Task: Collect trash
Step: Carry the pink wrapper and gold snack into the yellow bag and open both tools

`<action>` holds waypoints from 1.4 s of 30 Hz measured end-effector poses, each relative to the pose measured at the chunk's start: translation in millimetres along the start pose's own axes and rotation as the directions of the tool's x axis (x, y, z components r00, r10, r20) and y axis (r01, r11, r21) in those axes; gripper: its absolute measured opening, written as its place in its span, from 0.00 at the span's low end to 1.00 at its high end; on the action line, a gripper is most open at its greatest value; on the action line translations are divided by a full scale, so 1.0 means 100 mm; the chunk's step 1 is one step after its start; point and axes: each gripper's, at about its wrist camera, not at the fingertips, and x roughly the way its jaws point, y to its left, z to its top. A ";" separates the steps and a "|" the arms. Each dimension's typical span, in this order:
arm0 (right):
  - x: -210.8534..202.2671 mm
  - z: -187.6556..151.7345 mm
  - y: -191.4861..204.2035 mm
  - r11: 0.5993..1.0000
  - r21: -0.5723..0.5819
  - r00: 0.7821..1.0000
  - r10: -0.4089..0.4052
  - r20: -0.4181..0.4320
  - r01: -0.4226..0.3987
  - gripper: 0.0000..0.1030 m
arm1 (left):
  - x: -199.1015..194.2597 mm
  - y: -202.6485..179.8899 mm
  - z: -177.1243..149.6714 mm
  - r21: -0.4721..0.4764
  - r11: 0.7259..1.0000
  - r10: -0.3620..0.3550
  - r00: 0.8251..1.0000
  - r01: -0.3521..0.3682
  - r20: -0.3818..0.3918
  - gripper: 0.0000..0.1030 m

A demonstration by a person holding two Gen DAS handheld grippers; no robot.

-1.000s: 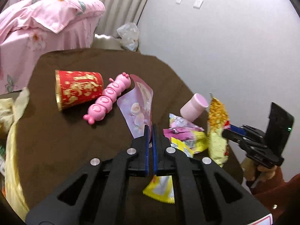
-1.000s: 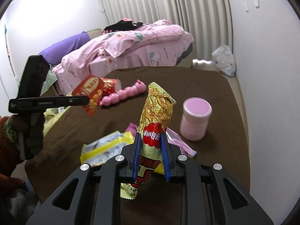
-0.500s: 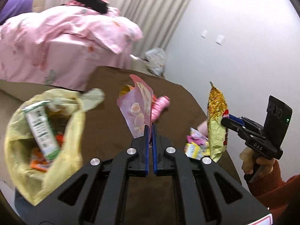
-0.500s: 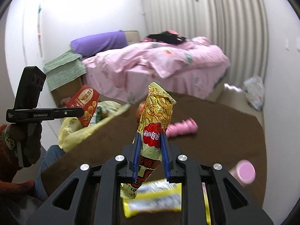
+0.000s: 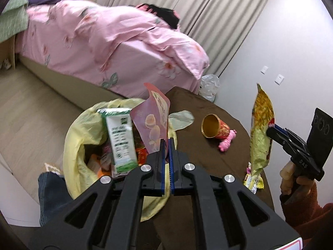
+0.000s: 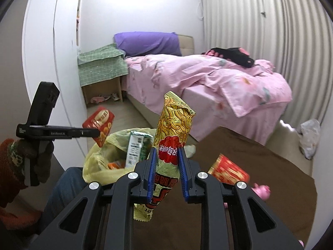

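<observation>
My left gripper (image 5: pixel 165 143) is shut on a flat pink snack pouch (image 5: pixel 153 116) and holds it over the open yellow trash bag (image 5: pixel 77 129). The bag holds a green-and-white carton (image 5: pixel 120 139) and other wrappers. From the right wrist view the pouch's red side (image 6: pixel 100 125) hangs above the bag (image 6: pixel 97 164). My right gripper (image 6: pixel 166 158) is shut on a tall yellow noodle packet (image 6: pixel 172 129), held upright above the brown table (image 6: pixel 270 166). The packet also shows in the left wrist view (image 5: pixel 261 133), right of the bag.
A red-and-gold paper cup (image 5: pixel 215 128) lies on its side on the table by a pink caterpillar toy (image 5: pixel 226 141). Small wrappers (image 5: pixel 252 180) lie near the table's right edge. A pink-covered bed (image 5: pixel 104 48) stands behind. My knee (image 5: pixel 50 189) is beside the bag.
Both grippers have swung left from over the table toward the yellow trash bag, each keeping its wrapper. The left pouch now hangs over the bag's opening.
</observation>
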 end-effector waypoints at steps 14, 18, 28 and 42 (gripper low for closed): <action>1.66 0.41 0.33 0.994 0.056 0.993 0.098 -0.062 -0.095 0.20 | 0.52 0.72 -0.07 -0.080 0.996 0.019 0.993 -0.028 -0.117 0.03; 2.03 0.31 0.37 0.992 0.074 0.984 0.115 -0.135 -0.106 0.20 | 0.59 0.80 -0.14 -0.102 0.995 0.002 0.989 -0.017 -0.150 0.03; 2.39 -0.09 0.33 0.982 0.138 0.938 0.163 -0.306 -0.126 0.22 | 0.64 0.84 -0.24 -0.114 0.993 0.012 0.985 -0.032 -0.171 0.03; 2.02 -0.07 0.41 0.979 0.092 0.940 0.198 -0.278 -0.179 0.40 | 0.19 0.80 -0.08 -0.147 0.978 0.144 0.989 -0.147 -0.029 0.42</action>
